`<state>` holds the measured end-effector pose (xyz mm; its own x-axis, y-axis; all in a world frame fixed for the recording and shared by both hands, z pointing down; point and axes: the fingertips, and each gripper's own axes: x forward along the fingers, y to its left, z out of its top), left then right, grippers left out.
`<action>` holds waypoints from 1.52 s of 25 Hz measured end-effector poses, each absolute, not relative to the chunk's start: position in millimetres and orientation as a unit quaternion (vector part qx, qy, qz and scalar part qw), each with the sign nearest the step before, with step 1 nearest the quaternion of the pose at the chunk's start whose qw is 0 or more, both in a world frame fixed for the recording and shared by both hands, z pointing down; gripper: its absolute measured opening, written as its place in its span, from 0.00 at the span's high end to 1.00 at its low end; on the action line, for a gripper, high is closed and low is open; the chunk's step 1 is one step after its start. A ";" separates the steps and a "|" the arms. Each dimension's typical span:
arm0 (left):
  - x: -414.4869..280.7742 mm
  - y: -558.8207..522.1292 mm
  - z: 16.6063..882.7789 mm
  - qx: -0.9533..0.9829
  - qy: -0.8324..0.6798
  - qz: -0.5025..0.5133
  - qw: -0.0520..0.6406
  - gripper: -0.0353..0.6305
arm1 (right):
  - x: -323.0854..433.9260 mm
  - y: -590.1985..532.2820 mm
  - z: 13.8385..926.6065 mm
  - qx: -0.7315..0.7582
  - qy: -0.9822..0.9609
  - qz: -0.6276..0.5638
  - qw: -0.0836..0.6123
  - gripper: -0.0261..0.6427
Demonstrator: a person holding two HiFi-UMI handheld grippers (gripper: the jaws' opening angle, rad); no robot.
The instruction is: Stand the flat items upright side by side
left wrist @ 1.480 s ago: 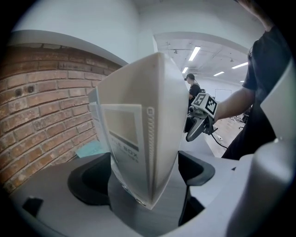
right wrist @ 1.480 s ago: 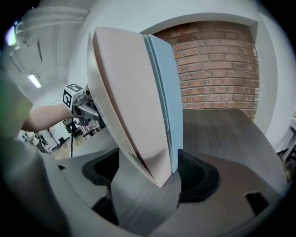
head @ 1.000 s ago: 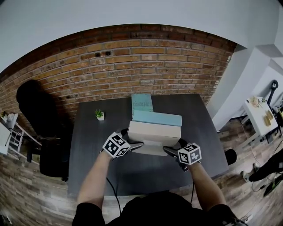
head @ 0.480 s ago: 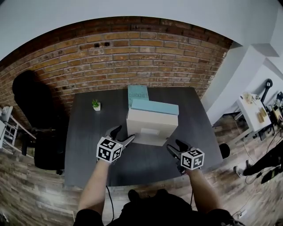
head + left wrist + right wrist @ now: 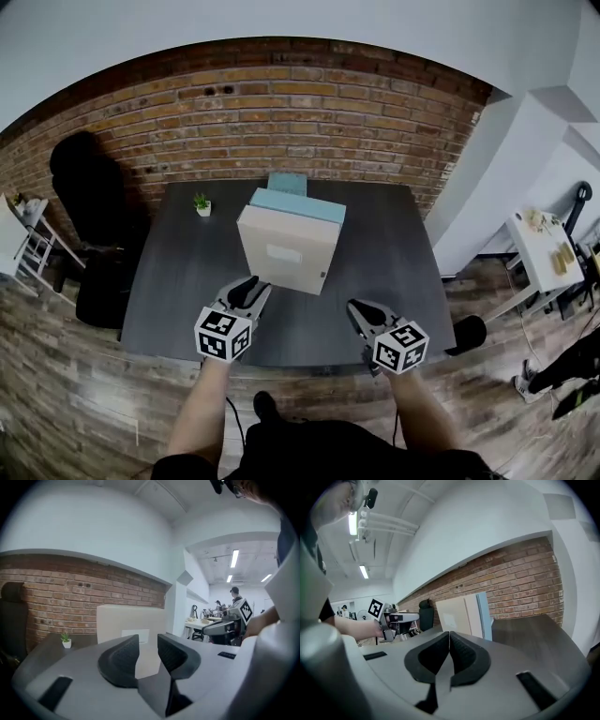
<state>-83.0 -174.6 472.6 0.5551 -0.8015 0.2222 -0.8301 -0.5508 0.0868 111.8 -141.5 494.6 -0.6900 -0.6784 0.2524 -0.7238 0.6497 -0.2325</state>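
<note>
A flat beige box (image 5: 286,253) stands upright on the dark table (image 5: 178,281), with a teal flat box (image 5: 298,204) upright against its far side. Another teal item (image 5: 287,183) shows behind them. My left gripper (image 5: 246,292) hangs near the table's front edge, short of the beige box (image 5: 126,620). Its jaws have just been closing, but a narrow gap remains with nothing in it (image 5: 148,641). My right gripper (image 5: 361,314) is also near the front edge, apart from the boxes, shut and empty (image 5: 449,637). It looks toward the beige box (image 5: 454,613) and the teal box (image 5: 484,609).
A small potted plant (image 5: 202,203) sits at the table's far left corner. A brick wall (image 5: 281,112) backs the table. A black chair (image 5: 89,197) stands left of it. A white side table (image 5: 548,248) with small things is off to the right.
Both grippers have drawn back from the beige box's sides toward the table's near edge. Their jaws have narrowed. The boxes stay standing on their own.
</note>
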 end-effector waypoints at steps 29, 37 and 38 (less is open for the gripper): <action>-25.0 -27.8 395.6 0.821 -0.563 0.082 0.052 0.92 | 186.2 -41.9 416.7 0.375 -0.919 0.122 -0.016 0.94; -45.9 -35.5 384.8 0.809 -0.585 0.035 0.052 0.92 | 162.0 -35.5 405.6 0.362 -0.927 0.094 0.010 0.94; -47.9 -36.4 385.3 0.807 -0.587 0.032 0.052 0.92 | 160.0 -35.5 406.0 0.361 -0.928 0.093 0.013 0.94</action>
<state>-47.9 -36.4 385.3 0.3090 -0.9443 0.1132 -0.9510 -0.3056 0.0469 160.0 -35.5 406.0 -0.7395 -0.6670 0.0909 -0.6717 0.7224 -0.1641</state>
